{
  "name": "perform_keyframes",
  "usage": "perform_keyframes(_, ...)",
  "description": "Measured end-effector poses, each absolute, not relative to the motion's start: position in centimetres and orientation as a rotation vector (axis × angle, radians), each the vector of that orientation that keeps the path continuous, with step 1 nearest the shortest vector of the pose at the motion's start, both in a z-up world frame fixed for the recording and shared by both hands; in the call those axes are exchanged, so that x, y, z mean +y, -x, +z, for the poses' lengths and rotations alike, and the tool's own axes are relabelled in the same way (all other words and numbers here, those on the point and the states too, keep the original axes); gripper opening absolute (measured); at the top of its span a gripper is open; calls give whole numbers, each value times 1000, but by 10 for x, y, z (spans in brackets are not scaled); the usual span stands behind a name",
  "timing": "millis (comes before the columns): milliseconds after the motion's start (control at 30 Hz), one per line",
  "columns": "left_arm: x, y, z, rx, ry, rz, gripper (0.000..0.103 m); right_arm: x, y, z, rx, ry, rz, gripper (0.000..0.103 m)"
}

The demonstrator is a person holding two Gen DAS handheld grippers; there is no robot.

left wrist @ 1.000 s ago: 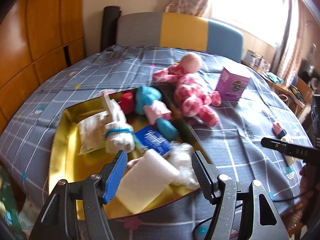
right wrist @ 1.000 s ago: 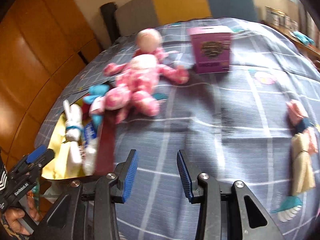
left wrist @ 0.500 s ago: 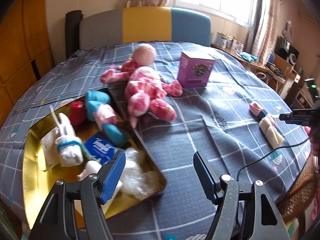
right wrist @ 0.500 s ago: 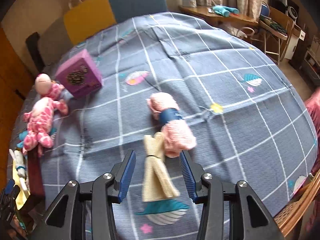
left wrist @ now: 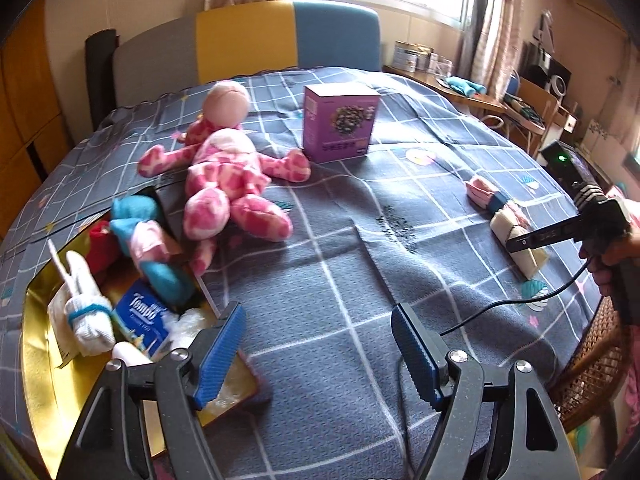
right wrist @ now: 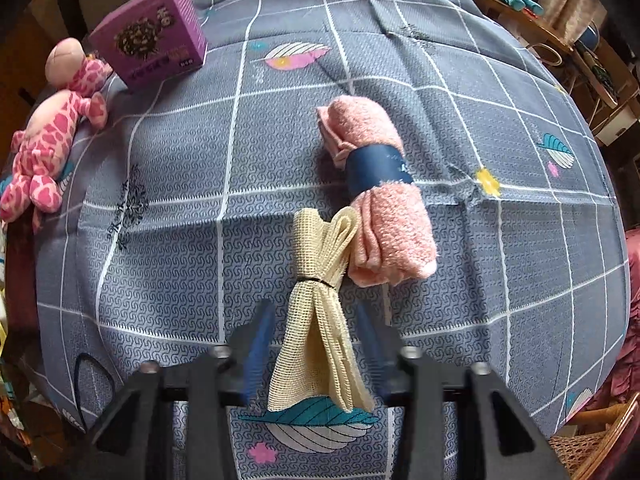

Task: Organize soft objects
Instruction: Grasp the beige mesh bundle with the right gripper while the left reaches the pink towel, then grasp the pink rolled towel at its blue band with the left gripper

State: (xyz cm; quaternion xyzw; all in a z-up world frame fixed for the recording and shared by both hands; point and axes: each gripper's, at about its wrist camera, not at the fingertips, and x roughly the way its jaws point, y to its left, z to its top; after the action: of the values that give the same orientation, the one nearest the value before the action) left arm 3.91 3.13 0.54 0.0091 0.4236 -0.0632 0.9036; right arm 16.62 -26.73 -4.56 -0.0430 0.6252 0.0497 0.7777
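The right gripper is closing its fingers around the cream mesh cloth on the table, while the left gripper hangs wide, still opening, beside the gold tray.

The tablecloth is matt woven cloth with a fine printed pattern, and on it at about 12 o'clock from the right gripper lie a cream bundle of coarse open mesh and a pink roll of fuzzy terry under a smooth blue band. At 11 o'clock sits a box of smooth, faintly shiny card, beside a plush toy of soft short pile. The tray at 9 o'clock of the left view is glossy gold metal, and the pads there are ridged blue rubber on matt black plastic.
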Motion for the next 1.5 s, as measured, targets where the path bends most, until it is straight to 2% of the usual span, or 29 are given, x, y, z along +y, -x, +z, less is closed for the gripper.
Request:
perform_keyframes(100,23,-44,7,880,-25,-154,76,-263,-160,-37,1325,120,121,16)
perform_keyframes(433,-25,-92,14,933,22,-294,76,-315,-124,30,1031,-24,22,16)
perform_keyframes(967,-183,-199,-16,1107,117,-495,74,-384,-118,30,890,-356,-11,16)
perform_keyframes(1200,-217,-233,-35,1150,188,-461,74,-406,-118,14,909,-531,46,17)
perform_keyframes(1367,-232,-253,-57,1213,256,-417,74,-407,-114,15,886,-550,62,17)
perform_keyframes(1400,-236,-254,-62,1217,247,-410,73,-409,-114,15,884,-560,60,17)
perform_keyframes(1433,-238,-255,-65,1223,235,-405,56,-411,-113,15,881,-570,53,17)
perform_keyframes(1467,-240,-255,-71,1235,221,-399,43,-413,-112,15,877,-578,50,17)
perform_keyframes(1500,-239,-254,-72,1232,223,-405,43,-414,-111,15,873,-584,50,17)
